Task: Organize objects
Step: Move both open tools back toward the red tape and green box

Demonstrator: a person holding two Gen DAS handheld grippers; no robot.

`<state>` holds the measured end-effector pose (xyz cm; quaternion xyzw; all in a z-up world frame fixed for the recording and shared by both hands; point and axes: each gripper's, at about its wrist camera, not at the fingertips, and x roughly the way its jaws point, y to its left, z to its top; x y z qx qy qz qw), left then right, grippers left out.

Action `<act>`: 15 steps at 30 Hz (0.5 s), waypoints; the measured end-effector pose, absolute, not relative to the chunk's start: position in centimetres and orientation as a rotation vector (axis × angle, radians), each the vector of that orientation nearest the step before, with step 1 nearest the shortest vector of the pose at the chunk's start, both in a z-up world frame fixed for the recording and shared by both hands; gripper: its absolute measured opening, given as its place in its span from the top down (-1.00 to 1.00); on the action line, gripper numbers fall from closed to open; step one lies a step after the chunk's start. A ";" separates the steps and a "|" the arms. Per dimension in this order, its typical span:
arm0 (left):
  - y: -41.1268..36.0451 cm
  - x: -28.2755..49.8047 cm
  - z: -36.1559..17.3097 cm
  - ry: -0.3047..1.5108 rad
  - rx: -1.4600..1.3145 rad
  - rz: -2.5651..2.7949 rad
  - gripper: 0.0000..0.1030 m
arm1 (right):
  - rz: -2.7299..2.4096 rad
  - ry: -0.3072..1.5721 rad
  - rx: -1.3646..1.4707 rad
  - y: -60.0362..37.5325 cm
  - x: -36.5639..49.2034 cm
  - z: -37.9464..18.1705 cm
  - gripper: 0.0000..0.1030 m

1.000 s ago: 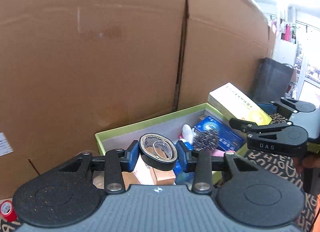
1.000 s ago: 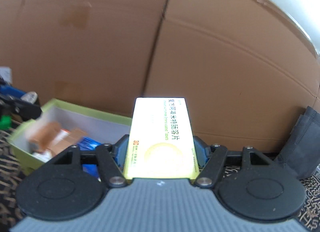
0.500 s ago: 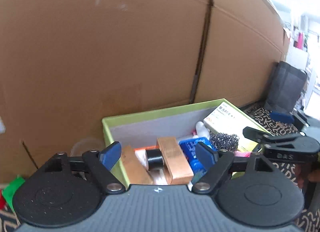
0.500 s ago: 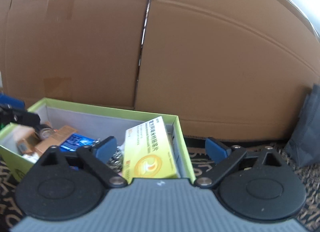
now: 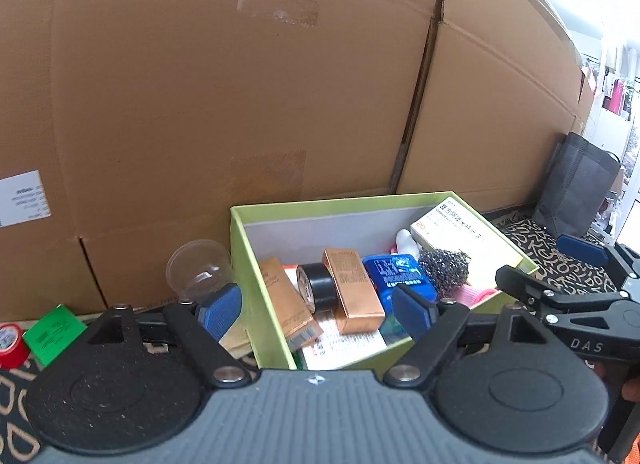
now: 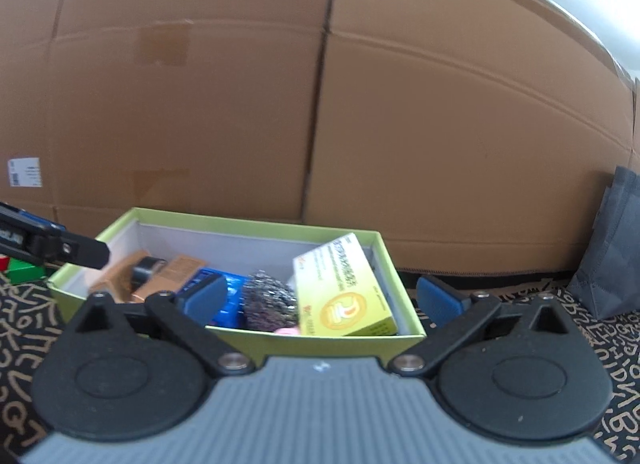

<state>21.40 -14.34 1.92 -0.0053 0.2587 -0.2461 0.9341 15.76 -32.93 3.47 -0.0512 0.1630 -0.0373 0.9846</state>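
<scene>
A lime-green box stands on patterned cloth against big cartons. Inside it a black tape roll lies between two copper-coloured boxes, beside a blue box and a steel-wool ball. A yellow medicine box leans against the box's right end, also in the left wrist view. My left gripper hovers open at the box's near left corner, holding nothing. My right gripper hangs open before the near wall, likewise empty; the left wrist view shows it at the right.
Tall cardboard cartons wall off the back. Left of the box stand a clear plastic cup, a green card and a red tape roll. A dark bag leans at the right on the patterned cloth.
Both grippers opened. The tape roll left the left jaws and now lies in the box; the yellow box left the right jaws and leans inside. Both grippers have drawn back a little.
</scene>
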 end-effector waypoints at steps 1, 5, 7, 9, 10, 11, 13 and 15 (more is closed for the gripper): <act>-14.3 21.2 1.9 0.529 -0.011 -0.502 -0.66 | -0.070 0.326 -0.109 -32.6 15.5 3.7 -1.00; -13.8 20.1 2.1 0.523 -0.010 -0.493 -0.67 | -0.056 0.323 -0.125 -31.5 14.8 4.1 -1.00; -13.3 19.6 2.2 0.523 -0.013 -0.488 -0.67 | -0.052 0.320 -0.124 -31.0 14.3 4.3 -1.00; -12.6 19.0 2.1 0.526 -0.025 -0.484 -0.67 | -0.040 0.317 -0.120 -30.5 13.8 4.6 -1.00; -12.2 18.6 2.1 0.529 -0.034 -0.480 -0.67 | -0.030 0.316 -0.119 -30.1 13.5 4.6 -1.00; -11.7 18.3 2.1 0.534 -0.042 -0.475 -0.67 | -0.021 0.316 -0.120 -29.7 13.2 4.7 -1.00; -10.8 17.7 1.9 0.542 -0.055 -0.462 -0.67 | 0.003 0.316 -0.129 -28.8 12.8 4.8 -1.00; -9.8 17.0 1.6 0.544 -0.061 -0.445 -0.67 | 0.025 0.314 -0.140 -27.8 12.4 4.8 -1.00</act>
